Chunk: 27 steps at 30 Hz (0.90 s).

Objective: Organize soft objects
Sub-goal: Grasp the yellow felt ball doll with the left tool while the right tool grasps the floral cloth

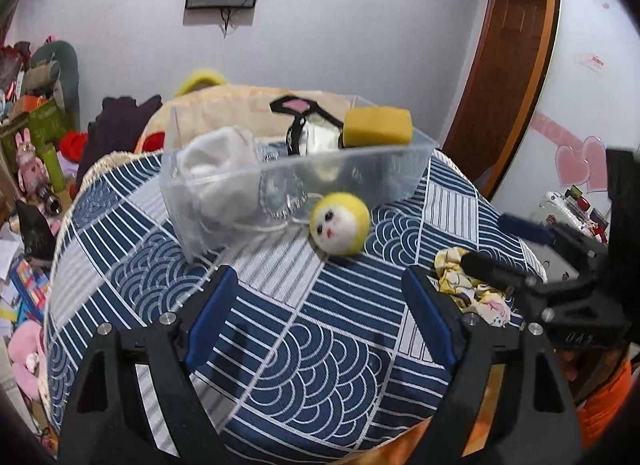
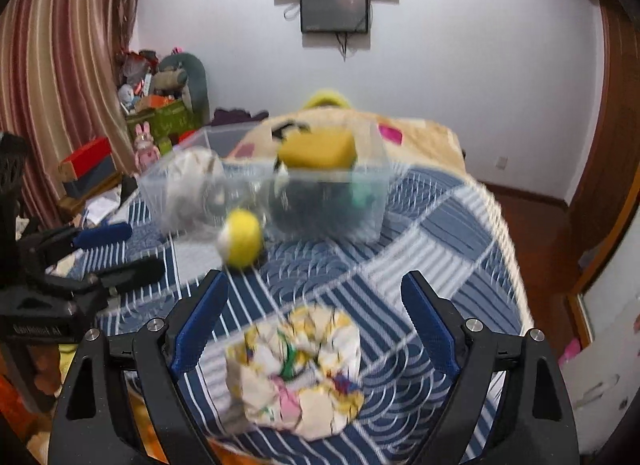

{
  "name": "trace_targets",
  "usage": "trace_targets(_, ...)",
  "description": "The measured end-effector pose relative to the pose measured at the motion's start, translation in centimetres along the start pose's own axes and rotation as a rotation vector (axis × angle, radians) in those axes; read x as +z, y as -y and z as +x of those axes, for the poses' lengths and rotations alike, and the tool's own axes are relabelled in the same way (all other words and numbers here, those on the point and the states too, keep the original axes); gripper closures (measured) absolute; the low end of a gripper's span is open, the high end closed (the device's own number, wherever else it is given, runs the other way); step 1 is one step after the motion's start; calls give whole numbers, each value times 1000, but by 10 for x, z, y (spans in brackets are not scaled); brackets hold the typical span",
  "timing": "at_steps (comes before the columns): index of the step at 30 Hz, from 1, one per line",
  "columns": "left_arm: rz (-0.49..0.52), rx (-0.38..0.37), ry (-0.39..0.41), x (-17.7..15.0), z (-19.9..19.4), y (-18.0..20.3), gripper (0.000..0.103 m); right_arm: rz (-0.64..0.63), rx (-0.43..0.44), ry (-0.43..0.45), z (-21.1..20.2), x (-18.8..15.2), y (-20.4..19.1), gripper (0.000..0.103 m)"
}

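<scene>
Right now both hand-held grippers are hanging spread wide w/ nothing pinched. Left hand-held gripper (image 1: 316,317) is facing the yellow plush ball (image 1: 340,223), which is lying on the bench (image 1: 280,365) touching the clear bin (image 1: 224,181). Right hand-held gripper (image 2: 316,321) is framing the crumpled floral cloth (image 2: 296,373) between its jaws, not squeezing. Yellow sponge (image 1: 378,127) and white cloth (image 1: 222,157) are sitting inside the bin already. Risk, imo: ball is round, so a nudge is probably rolling it off; the cloth pinch might be catching the bench cover too.

Faint white lettering on the left gripper's body (image 2: 38,330), too blurred to read; nothing else legible.
</scene>
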<state>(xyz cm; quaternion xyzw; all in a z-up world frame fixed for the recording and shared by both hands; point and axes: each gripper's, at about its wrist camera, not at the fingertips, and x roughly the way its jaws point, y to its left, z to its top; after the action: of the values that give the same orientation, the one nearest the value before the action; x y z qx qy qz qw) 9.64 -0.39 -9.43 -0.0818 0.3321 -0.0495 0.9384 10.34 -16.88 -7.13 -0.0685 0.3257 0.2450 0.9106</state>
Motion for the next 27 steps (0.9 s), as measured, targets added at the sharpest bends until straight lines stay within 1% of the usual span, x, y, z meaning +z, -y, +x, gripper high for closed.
trace_targets(4,-10,-5,-28,-6,8,1,19,15,5,-69,14,-18,2,16)
trace_targets(8,-5,-2,-48,-7,14,2,19,-5,6,-107,24,-30,-1,18)
trace_targets(9,-3,-2,-51,-7,15,3,19,-7,4,-112,22,-36,-3,24)
trace_targets(10,0,0,-52,-7,17,3,19,-6,6,-115,23,-37,-3,33)
trace_targets(11,2,2,-53,-7,18,4,19,-5,13,-114,24,-38,-2,35)
trace_targets(13,5,0,-56,-5,21,4,19,-14,26,-106,20,-36,-3,62)
trace_targets(14,4,-2,-58,-3,24,4,19,-19,32,-105,19,-35,-4,65)
trace_targets(16,-4,-4,-56,0,28,4,19,-26,37,-100,18,-32,-4,78)
trace_targets(19,-20,-10,-51,8,34,3,19,-18,33,-85,16,-27,0,82)
trace_targets(22,-42,-16,-44,18,42,2,19,5,23,-59,14,-20,9,83)
trace_targets(27,-55,-12,-39,30,56,3,27,41,24,-2,7,-4,18,83)
